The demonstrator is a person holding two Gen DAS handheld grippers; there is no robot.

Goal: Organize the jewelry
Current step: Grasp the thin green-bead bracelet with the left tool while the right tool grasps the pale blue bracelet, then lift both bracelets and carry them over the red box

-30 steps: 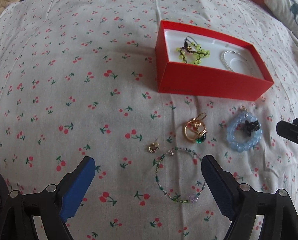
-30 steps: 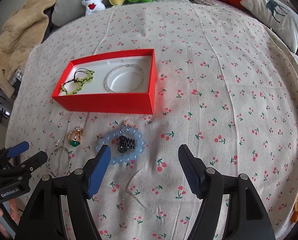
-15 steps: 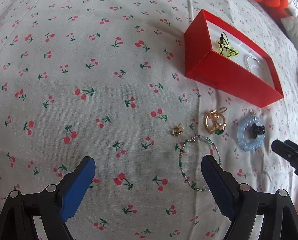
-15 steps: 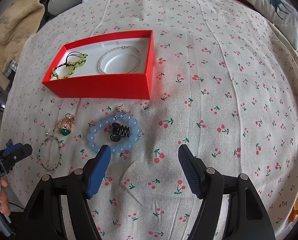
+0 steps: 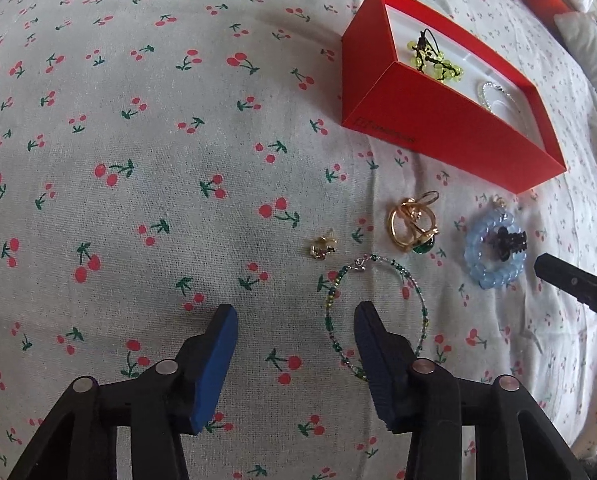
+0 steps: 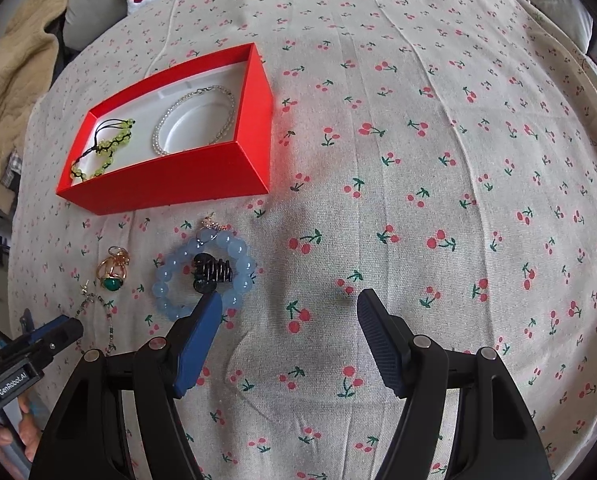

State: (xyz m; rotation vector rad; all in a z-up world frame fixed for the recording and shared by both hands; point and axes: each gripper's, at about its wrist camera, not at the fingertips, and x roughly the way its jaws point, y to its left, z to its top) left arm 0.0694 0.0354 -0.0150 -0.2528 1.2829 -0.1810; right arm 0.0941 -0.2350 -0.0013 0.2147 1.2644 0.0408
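A bed covered in a pale cotton sheet (image 6: 438, 152) printed with small red cherries holds loose jewelry waiting to be sorted. Far and to the left in the right wrist view sits an open red box (image 6: 170, 184), rectangular cardboard with a white lining. Two pieces already lie inside it: a green bead bracelet (image 6: 106, 148) on dark cord, and a fine pearl strand (image 6: 194, 116) curled in a ring.

Four pieces remain on the sheet just near of the box. A chunky blue bracelet (image 6: 202, 272) of smooth translucent round beads lies flat, with a small black claw clip (image 6: 212, 272) resting inside its loop. Left of it is a cluster of gold rings (image 5: 412, 222), shiny metal, one set with a dark green stone. Near that lies a thin seed-bead bracelet (image 5: 374, 312), a delicate wire-like loop, and a tiny gold earring (image 5: 322, 248).

The left tool (image 5: 296, 316) hovers low with its blue-padded jaws partly open and holding nothing; its right jaw overlaps the seed-bead loop. The right tool (image 6: 288, 304) is open wide and empty, its left jaw at the near edge of the blue bracelet.

The work seems about halfway, with the next pickup being lined up. The next move probably calls for lowering the jaws to straddle one strand and closing gently; the thin beads lie flush on soft cloth, so the sheet may get pinched too.
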